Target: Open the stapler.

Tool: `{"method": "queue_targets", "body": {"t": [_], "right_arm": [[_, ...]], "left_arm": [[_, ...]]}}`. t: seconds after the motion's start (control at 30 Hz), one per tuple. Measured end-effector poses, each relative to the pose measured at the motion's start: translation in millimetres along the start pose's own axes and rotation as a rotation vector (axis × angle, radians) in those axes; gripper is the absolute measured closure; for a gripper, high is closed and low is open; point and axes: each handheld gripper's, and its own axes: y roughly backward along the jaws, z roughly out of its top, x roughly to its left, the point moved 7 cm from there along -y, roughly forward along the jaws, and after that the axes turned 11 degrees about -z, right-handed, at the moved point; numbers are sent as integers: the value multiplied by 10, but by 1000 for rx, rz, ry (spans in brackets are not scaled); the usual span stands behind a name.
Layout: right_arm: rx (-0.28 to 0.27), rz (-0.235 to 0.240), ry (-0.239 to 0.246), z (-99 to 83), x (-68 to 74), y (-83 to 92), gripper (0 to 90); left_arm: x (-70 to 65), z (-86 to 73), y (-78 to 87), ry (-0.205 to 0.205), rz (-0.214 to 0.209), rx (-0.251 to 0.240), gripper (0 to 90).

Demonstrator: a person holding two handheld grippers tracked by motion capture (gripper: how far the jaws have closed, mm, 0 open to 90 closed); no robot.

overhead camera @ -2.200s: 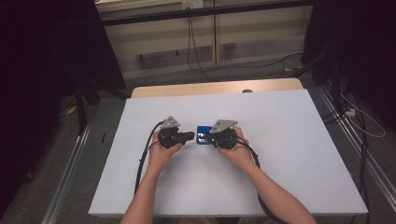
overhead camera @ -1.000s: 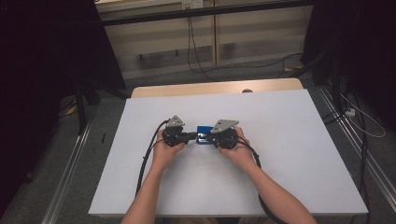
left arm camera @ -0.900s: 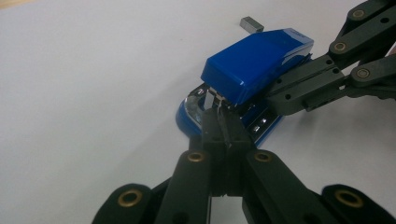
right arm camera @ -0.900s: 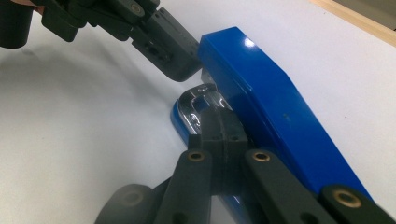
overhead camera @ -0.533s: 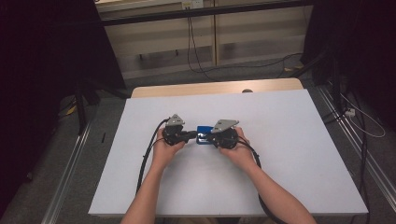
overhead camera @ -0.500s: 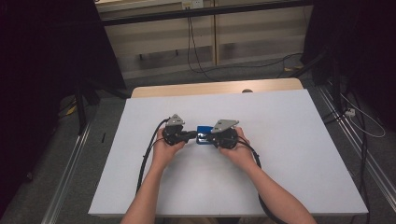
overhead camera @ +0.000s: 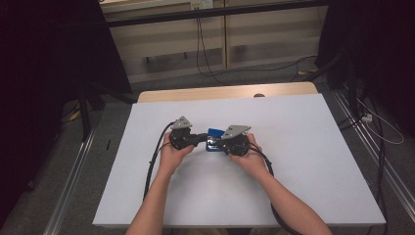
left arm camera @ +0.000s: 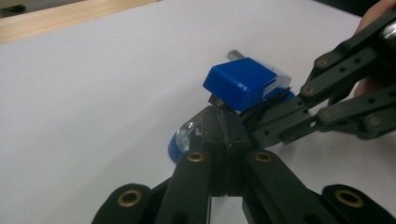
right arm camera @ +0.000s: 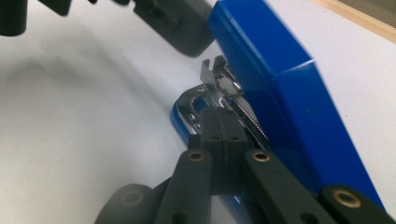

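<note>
A blue stapler [overhead camera: 214, 132] lies on the white table [overhead camera: 303, 161], its blue top lifted off the base. From the left, my left gripper [overhead camera: 203, 138] points at the stapler. In the left gripper view its jaws are shut, and the left gripper [left arm camera: 223, 116] tips rest against the metal front of the stapler [left arm camera: 243, 84], under the raised top. From the right, my right gripper [overhead camera: 215, 143] is shut too. In its own view the right gripper [right arm camera: 219, 116] lies on the stapler's chrome base, beside the blue top [right arm camera: 280, 79]. Nothing sits between either pair of jaws.
A wooden strip [overhead camera: 225, 92] runs along the table's far edge. Beyond it are cables [overhead camera: 205, 49] on the floor and a low shelf. Metal rails [overhead camera: 73, 181] flank the table. Black cables [overhead camera: 151, 166] trail from the grippers toward the person.
The left gripper has moved right, up to the stapler's front end, and then kept nearly still. The right gripper and the stapler have stayed in place.
</note>
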Motion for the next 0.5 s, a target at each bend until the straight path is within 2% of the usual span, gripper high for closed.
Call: {"method": "queue_targets", "body": {"t": [0.17,0.5], "right_arm": [[4,-2,0,2,-7,-2,900],[-2,-14,-11,-6,-20,-1,900]], "left_arm": [[0,16,4,-5,-1,5,900],[-6,38,9,-1,-16,-21,900]]}}
